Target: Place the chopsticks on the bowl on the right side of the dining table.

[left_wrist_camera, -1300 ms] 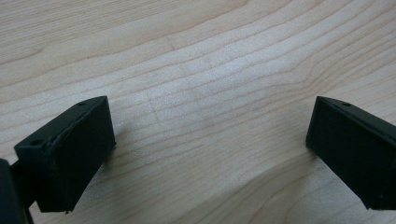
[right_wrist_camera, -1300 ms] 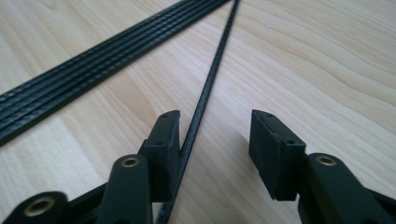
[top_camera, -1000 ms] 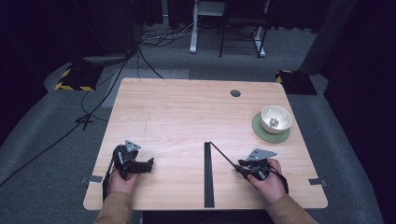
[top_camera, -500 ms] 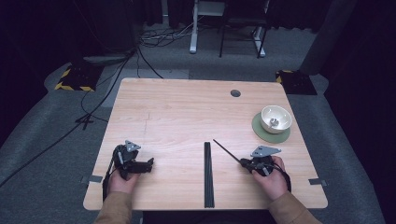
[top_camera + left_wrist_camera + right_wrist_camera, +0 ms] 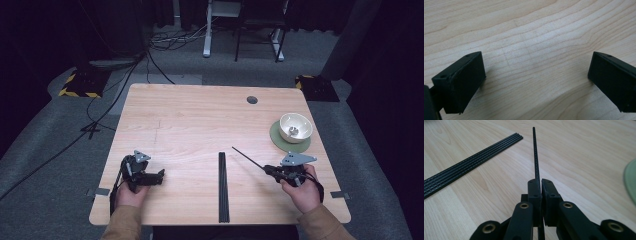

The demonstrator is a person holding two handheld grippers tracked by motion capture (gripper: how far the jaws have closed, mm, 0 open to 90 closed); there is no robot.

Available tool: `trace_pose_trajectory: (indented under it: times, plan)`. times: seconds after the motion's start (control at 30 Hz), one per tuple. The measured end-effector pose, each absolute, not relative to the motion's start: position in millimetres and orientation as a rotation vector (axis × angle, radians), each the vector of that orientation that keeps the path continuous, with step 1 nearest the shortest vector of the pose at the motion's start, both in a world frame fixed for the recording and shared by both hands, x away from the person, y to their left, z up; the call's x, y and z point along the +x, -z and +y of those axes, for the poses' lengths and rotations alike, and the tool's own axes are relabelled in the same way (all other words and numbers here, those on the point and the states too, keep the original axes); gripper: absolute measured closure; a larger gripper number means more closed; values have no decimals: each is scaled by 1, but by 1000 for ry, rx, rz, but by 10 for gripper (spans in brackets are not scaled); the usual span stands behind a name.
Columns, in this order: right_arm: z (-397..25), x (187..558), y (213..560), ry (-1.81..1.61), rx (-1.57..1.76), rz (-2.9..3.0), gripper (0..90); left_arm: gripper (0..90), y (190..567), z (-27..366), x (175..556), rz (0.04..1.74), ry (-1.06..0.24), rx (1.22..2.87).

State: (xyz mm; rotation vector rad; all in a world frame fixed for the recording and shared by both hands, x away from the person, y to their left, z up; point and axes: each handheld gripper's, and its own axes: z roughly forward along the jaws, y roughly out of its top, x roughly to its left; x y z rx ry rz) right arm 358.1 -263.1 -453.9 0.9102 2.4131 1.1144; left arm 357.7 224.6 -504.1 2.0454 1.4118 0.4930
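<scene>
At five o'clock on the table [image 5: 200, 120], the right gripper [image 5: 268, 170] is clamped on one black rod [image 5: 535, 152], tip raised clear of the bundle [image 5: 223, 187], probably to carry it off. At seven o'clock, the left gripper [image 5: 159, 176] rests with jaws wide apart, holding nothing.

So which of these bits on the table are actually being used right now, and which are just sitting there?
In use:
- right hand-held gripper, shut on the thin black rod
- bundle of black rods beside it

Lying about:
- white bowl on the green mat
- left hand-held gripper, open, holding nothing
</scene>
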Motion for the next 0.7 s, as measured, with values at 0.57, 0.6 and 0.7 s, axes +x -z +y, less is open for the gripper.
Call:
trace_pose_trajectory:
  times: [0.57, 0.6, 0.7]
  plan:
    - [-295, 372, 402, -1167, 860, 2344, 868, 15, 504, 224, 357, 1417, -494, 2043]
    - [-296, 373, 400, -1172, 861, 2342, 868, 15, 504, 224, 357, 1418, -495, 2042]
    - [-299, 377, 390, -1186, 854, 2326, 868, 16, 504, 225, 357, 1410, -494, 2045]
